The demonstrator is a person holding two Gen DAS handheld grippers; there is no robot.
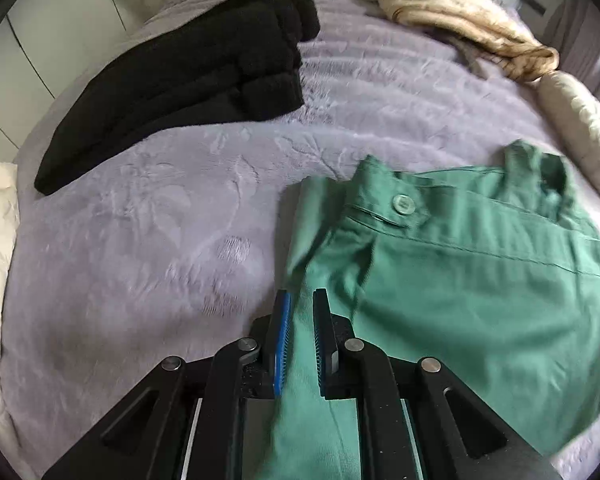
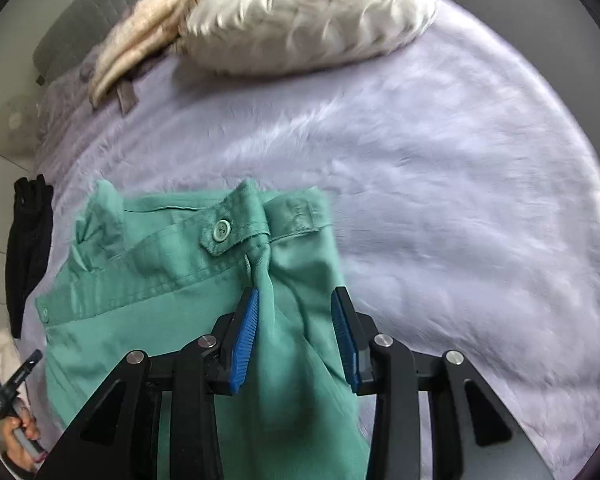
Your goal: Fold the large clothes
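Green trousers point(image 1: 460, 288) lie on a lilac plush blanket point(image 1: 160, 216), waistband with a button away from me; they also show in the right wrist view point(image 2: 172, 292). My left gripper point(image 1: 303, 300) straddles a fold of the green fabric at the left edge, jaws narrowly apart with cloth running between them. My right gripper point(image 2: 296, 300) stands over the right edge of the trousers, jaws wide apart, with bunched green cloth lying between the blue pads point(image 2: 246, 340). The cloth looks loose between them.
A folded black garment point(image 1: 188, 80) lies at the far left. A cream patterned garment point(image 1: 460, 20) and a pale pillow point(image 1: 580, 136) lie at the back right. A white fluffy cushion point(image 2: 308, 16) sits at the head. The hand holding the left gripper point(image 2: 16, 428) shows at lower left.
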